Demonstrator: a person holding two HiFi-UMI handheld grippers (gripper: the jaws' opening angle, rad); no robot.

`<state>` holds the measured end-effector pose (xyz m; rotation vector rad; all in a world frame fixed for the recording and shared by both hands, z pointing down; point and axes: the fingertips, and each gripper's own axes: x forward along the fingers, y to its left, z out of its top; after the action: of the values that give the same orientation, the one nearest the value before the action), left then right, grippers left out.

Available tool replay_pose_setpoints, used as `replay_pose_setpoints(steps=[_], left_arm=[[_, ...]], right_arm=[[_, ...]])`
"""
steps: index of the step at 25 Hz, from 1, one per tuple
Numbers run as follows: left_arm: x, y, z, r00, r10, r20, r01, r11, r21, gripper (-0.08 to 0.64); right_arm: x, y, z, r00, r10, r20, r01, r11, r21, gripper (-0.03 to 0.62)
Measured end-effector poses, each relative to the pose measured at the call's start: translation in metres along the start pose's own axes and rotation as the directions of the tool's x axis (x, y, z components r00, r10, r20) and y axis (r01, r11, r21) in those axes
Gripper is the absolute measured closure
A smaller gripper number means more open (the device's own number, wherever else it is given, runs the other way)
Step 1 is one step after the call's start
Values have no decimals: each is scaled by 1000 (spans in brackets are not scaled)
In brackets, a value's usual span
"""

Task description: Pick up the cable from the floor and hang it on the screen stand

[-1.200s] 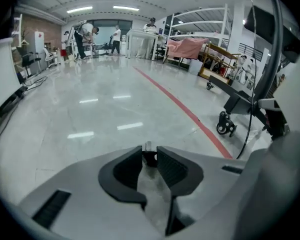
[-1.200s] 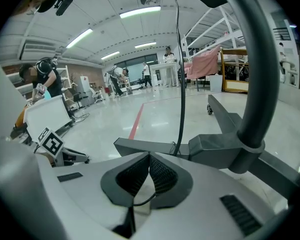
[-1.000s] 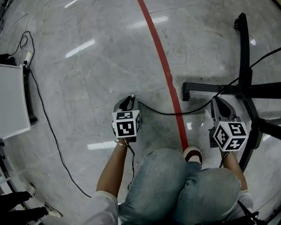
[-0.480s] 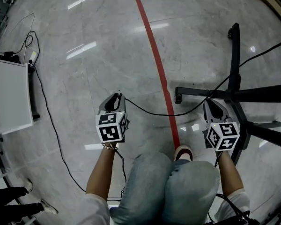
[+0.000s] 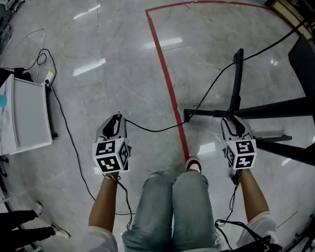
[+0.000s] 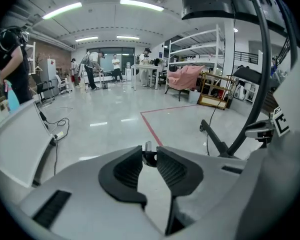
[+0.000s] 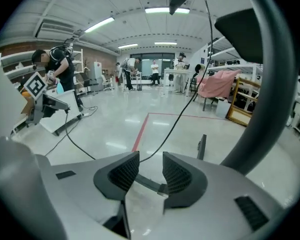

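A thin black cable (image 5: 152, 130) sags from my left gripper (image 5: 115, 121) to the end of a leg of the black screen stand (image 5: 268, 108), then climbs away to the upper right. The left gripper view shows the left gripper (image 6: 150, 156) shut on the cable's small plug end (image 6: 149, 157). My right gripper (image 5: 233, 122) hovers over the stand's legs and its jaws are opening. In the right gripper view the cable (image 7: 180, 109) runs past beyond the right gripper (image 7: 151, 171) and no pad touches it. The stand's thick pole (image 7: 270, 99) rises at the right.
A red tape line (image 5: 168, 83) crosses the glossy floor between the grippers. At the left stand a white cabinet (image 5: 29, 118) and a power strip (image 5: 48, 77) with thin leads. Someone's shoes (image 5: 21, 230) are at the bottom left. My knees fill the bottom centre.
Both grippers have risen and drawn apart. The right gripper's jaws have parted, and the cable that ran to its tips now runs past the stand leg end instead.
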<state>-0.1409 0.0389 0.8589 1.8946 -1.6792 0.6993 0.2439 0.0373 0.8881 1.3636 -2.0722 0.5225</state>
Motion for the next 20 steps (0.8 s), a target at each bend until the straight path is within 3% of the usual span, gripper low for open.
replay_pose_setpoints(steps=[5,10,16,20], left_arm=[[-95,10,72,999,28,16,-29,999,40,468],[-196,29,144,997,66,46,-68,997,46,468],[-307,48,207,998,48,27,-49,997,60,468],[-359,50,238,999,38,26,-40,996,81,468]], right_arm=[[-59,10,76,1000,10,-21,-11,1000,-28,456],[-108,32,147,998,31,-48,-39,981,-191,456],[-139,81,165,977,89,-192,-160,906,-392,423],[-143,119,156,938,181,-294,-304,839,-451,420]])
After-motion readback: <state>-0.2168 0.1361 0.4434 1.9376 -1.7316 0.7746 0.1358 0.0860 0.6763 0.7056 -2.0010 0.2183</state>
